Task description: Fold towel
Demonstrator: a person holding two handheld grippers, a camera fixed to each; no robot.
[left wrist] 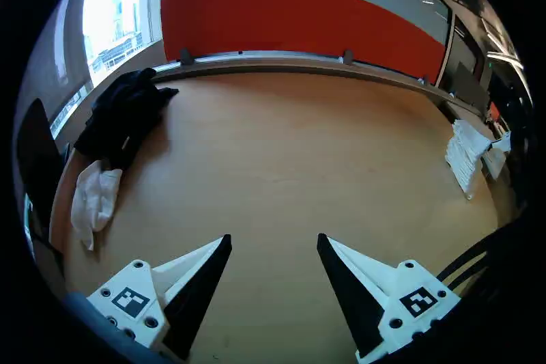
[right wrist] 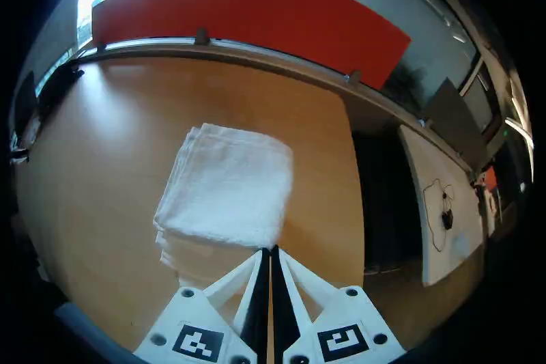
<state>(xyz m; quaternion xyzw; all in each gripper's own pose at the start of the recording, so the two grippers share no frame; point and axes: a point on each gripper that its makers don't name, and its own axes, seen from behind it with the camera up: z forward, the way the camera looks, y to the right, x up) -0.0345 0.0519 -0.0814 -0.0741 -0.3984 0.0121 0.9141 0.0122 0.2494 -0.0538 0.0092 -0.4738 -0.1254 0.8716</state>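
Note:
In the left gripper view my left gripper point(left wrist: 273, 238) stands open above the bare wooden table point(left wrist: 286, 159), with nothing between its fingers. A crumpled white towel point(left wrist: 95, 201) lies at the table's left edge, well away from it. A stack of folded white towels point(left wrist: 467, 156) sits at the far right. In the right gripper view that same stack of folded towels point(right wrist: 228, 186) lies straight ahead, square and flat. My right gripper point(right wrist: 269, 253) is shut, its tips right at the stack's near edge, with no cloth visible between the fingers.
A black garment point(left wrist: 126, 115) lies heaped at the back left beside the crumpled towel. A red partition point(left wrist: 300, 22) runs along the table's far edge. The table ends just right of the stack, with a dark gap point(right wrist: 382, 193) and a white desk point(right wrist: 440, 214) beyond.

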